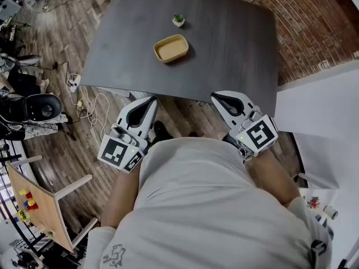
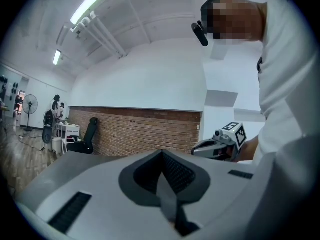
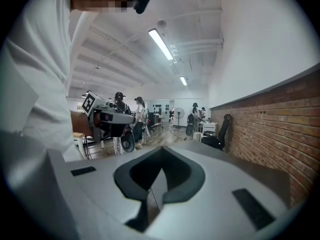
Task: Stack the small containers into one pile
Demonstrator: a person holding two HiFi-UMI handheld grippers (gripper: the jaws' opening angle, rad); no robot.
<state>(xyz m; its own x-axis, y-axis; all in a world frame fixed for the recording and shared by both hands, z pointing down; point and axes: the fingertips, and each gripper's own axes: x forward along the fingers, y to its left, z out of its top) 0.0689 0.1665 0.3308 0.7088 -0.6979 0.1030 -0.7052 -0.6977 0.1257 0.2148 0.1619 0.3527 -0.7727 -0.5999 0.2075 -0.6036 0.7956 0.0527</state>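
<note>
Just short of the tabletop's near edge, the left gripper and right gripper are held shut, empty. Past the middle sits the tan container, judged light, rigid and smooth, best pinched at its rim.

A dark grey table has a smooth, matt top. On it, a tan container has a matt finish like wood or pressed fibre; which one cannot be told. Beyond the table's right side, a brick wall looks rough. Left of the table, the floor is worn wood plank. At the table's near edge, the left gripper and right gripper have smooth pale plastic shells with matt black pads. The person's shirt is pale cloth.
</note>
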